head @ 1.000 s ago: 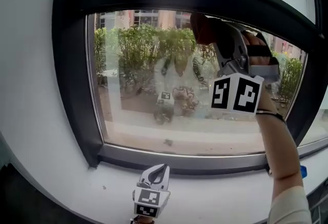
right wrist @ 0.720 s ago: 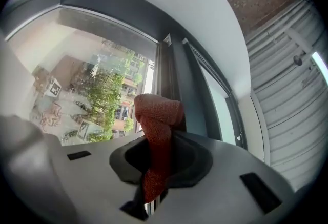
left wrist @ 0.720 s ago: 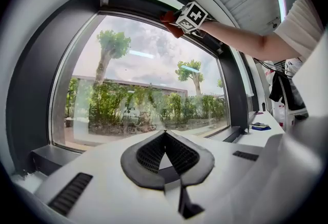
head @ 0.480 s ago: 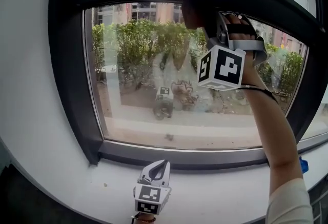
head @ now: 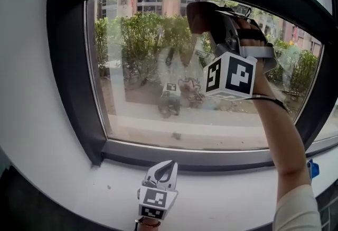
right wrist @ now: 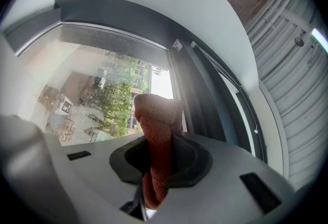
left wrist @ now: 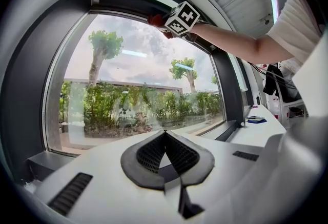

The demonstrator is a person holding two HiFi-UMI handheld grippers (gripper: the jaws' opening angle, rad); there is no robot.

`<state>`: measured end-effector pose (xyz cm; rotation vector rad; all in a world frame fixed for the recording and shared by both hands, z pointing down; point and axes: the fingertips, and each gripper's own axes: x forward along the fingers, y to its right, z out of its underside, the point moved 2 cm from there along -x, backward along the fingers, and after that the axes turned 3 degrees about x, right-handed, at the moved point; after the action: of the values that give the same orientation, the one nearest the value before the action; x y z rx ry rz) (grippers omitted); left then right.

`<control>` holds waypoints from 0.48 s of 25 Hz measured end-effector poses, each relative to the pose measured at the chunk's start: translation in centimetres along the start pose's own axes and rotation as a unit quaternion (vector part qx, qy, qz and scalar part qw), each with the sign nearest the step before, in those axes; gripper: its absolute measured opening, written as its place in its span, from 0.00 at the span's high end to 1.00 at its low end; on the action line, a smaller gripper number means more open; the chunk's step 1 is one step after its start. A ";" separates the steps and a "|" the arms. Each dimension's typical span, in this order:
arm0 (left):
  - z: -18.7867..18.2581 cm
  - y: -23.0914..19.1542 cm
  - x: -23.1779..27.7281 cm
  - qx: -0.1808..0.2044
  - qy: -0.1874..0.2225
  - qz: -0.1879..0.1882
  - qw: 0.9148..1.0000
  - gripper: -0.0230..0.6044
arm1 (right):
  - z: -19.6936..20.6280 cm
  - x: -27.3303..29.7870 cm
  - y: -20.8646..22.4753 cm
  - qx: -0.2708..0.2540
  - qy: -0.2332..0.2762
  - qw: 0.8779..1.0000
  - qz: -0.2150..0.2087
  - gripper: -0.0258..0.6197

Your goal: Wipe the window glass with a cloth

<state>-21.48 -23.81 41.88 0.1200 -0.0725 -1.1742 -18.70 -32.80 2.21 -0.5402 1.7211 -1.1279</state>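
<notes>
1. Cloth first: the rust-red woven cloth (right wrist: 156, 130) is pinched between the jaws of your right claw (right wrist: 160, 152), and its folded end stands up past the jaw tips.
2. In the head view you hold that claw high, near the upper edge of the large clear window glass (head: 142, 87) and right of its middle. The end of the cloth is up against the pane, just under the dark grey window frame (head: 71, 66).
3. Your bare right forearm (head: 282, 140) rises from the lower right corner to the claw. The white cube with black square markers (head: 231, 75) faces you just below the cloth.
4. Your left claw (left wrist: 165, 138) is closed. Its black ribbed pads (left wrist: 148, 154) meet at the tips with nothing between them.
5. You hold it low over the white window sill (head: 237, 198), below the middle of the pane and well apart from the right claw, pointing toward the glass. You cannot tell from these views whether it touches the sill.
6. Through the glass you see green shrubs (head: 142, 39) with buildings behind them.
7. At the right end of the sill lies a small blue object (head: 312, 169), too small to identify.
</notes>
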 end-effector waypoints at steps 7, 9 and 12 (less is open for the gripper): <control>-0.1 -0.1 0.0 -0.001 0.007 -0.003 1.000 0.93 | -0.4 -1.1 -3.0 0.007 0.006 1.000 -0.028 0.86; 0.0 0.0 0.1 -0.002 0.006 -0.002 1.000 0.93 | -0.6 -1.5 -3.9 0.021 0.010 0.999 -0.046 0.86; 0.2 0.0 0.2 -0.004 0.002 -0.002 1.000 0.93 | -0.9 -2.1 -5.4 0.042 0.013 0.997 -0.059 0.86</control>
<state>-21.42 -24.00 42.10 0.1165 -0.0643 -1.1773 -19.31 -33.31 7.98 -0.5827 1.6744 -1.2891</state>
